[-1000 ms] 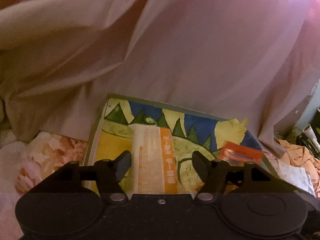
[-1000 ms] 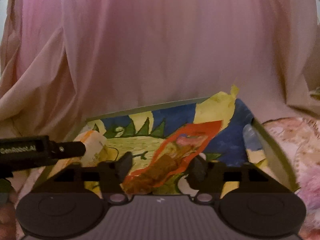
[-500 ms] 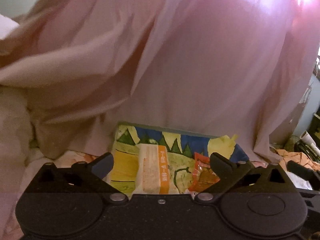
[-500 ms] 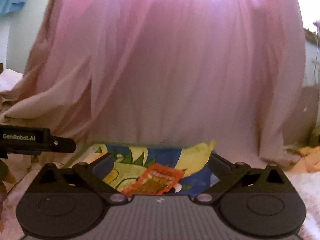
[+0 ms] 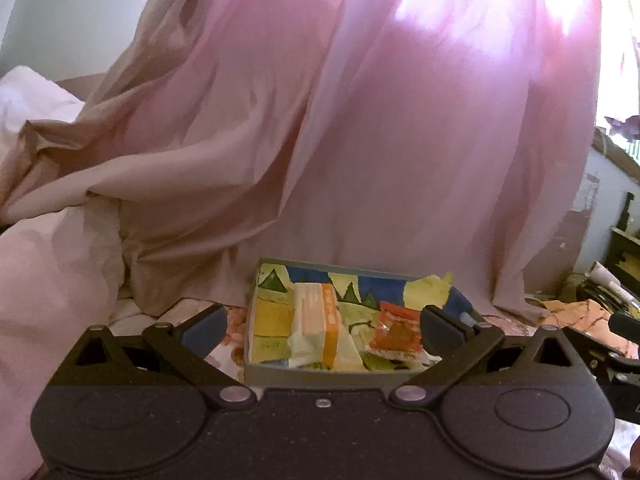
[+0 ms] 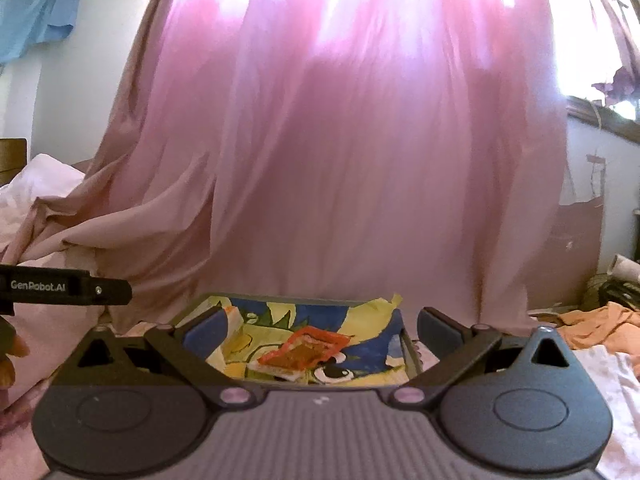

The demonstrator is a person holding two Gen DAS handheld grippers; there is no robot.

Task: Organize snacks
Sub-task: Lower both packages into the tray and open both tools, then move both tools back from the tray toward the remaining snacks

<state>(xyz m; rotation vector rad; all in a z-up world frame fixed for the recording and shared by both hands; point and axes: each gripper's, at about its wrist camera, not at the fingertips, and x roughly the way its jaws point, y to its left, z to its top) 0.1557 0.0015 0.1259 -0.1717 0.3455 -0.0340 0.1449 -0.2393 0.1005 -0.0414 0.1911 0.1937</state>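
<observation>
A shallow grey box (image 5: 312, 376) with a colourful painted lining lies on the bed. Inside it lie a cream-and-orange snack packet (image 5: 320, 328) on the left and a red-edged clear snack packet (image 5: 396, 334) on the right. My left gripper (image 5: 322, 326) is open and empty, held back from the box's near wall. In the right wrist view the box (image 6: 412, 354) holds the red packet (image 6: 304, 352), and the cream packet (image 6: 234, 320) peeks out behind the left finger. My right gripper (image 6: 320, 328) is open and empty, also short of the box.
A pink curtain (image 5: 380, 140) hangs right behind the box. Rumpled pale bedding (image 5: 48, 280) lies to the left. Orange cloth (image 6: 600, 320) and clutter sit at the right. The left gripper's body (image 6: 60, 286) shows at the left of the right wrist view.
Both grippers opened, left their packets lying in the box, and pulled back and up. The box now looks smaller and farther away in both views.
</observation>
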